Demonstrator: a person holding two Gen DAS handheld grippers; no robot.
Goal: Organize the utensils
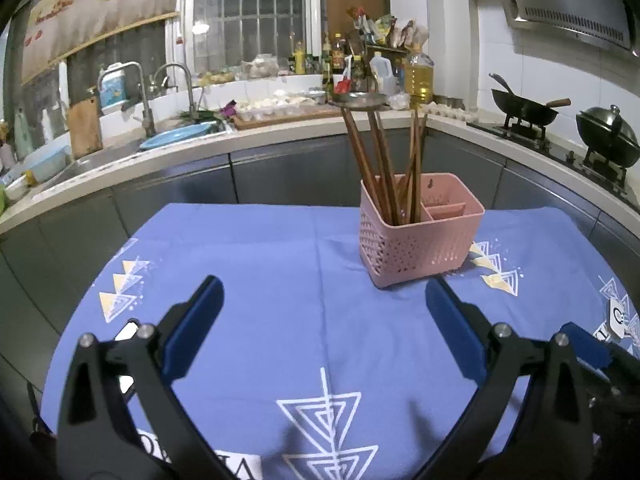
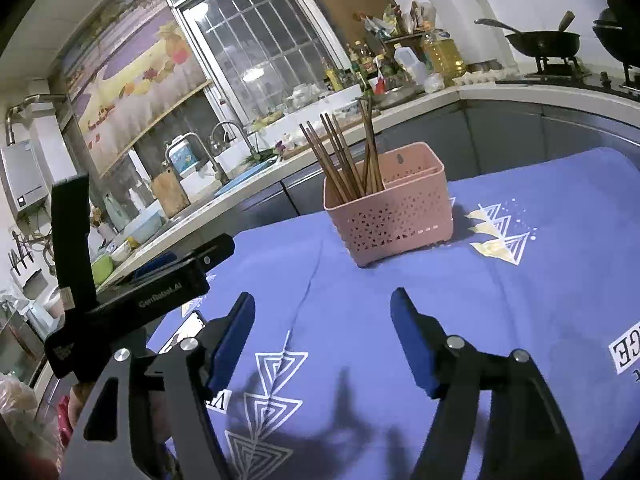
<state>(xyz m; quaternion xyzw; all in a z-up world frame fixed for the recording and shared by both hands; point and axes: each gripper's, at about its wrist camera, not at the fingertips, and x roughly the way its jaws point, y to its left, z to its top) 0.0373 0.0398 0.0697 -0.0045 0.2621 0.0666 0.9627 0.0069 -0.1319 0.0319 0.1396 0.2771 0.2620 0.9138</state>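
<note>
Left wrist view: the left gripper [image 1: 324, 312] hangs over the blue tablecloth [image 1: 256, 264] with its jaws spread wide and nothing between the blue pads [image 1: 204, 320]. Ahead and to the right of it stands the pink utensil basket [image 1: 420, 236], a perforated plastic caddy split into compartments. A bundle of brown wooden chopsticks [image 1: 384, 168] stands in its larger left compartment, leaning and fanned apart at the top; the smaller compartments on the right look empty as far as the view shows.

By my judgement the chopsticks are light, stiff and thin, and fairly slick on the shaft, so a single one could roll or pivot between flat pads. The upper shafts, clear of the basket rim, look like the sensible place to pinch, squarely across the stick. The basket itself seems light and easy to tip or slide on the cloth if a stick drags against its wall.

Right wrist view: the body of the left tool [image 2: 160, 292] crosses the left edge, then comes the right gripper [image 2: 322, 320], jaws moderately wide and empty over the cloth. The basket [image 2: 392, 216] sits beyond it, near the table's far edge, chopsticks [image 2: 344, 160] upright in the end nearer the sink [image 2: 240, 184].
</note>
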